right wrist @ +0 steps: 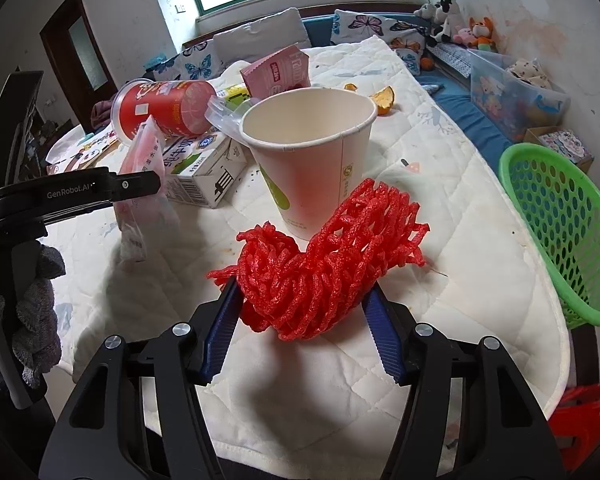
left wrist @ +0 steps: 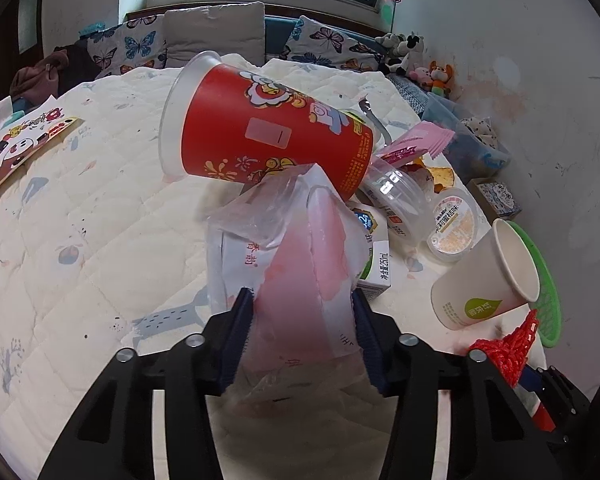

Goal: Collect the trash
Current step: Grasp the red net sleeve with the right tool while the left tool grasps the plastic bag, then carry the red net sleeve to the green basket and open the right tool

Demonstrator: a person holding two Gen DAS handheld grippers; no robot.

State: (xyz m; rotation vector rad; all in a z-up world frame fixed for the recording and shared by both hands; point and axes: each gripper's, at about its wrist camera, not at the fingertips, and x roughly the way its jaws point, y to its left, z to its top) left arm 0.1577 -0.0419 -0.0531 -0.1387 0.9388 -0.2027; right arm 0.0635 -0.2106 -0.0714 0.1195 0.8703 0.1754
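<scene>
left gripper: pinching plastic wrapper (pinkish) | right gripper: pinching red foam net

Right gripper: pads clamp red foam net. White paper cup upright just behind; green basket at table's right edge.

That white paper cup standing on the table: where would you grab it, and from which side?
The white paper cup stands upright, mouth open, so I would pinch its rim, one finger inside and one outside. Come from above on the side nearest the green basket: the milk carton crowds the opposite side and the red foam net lies against its base in front.
</scene>
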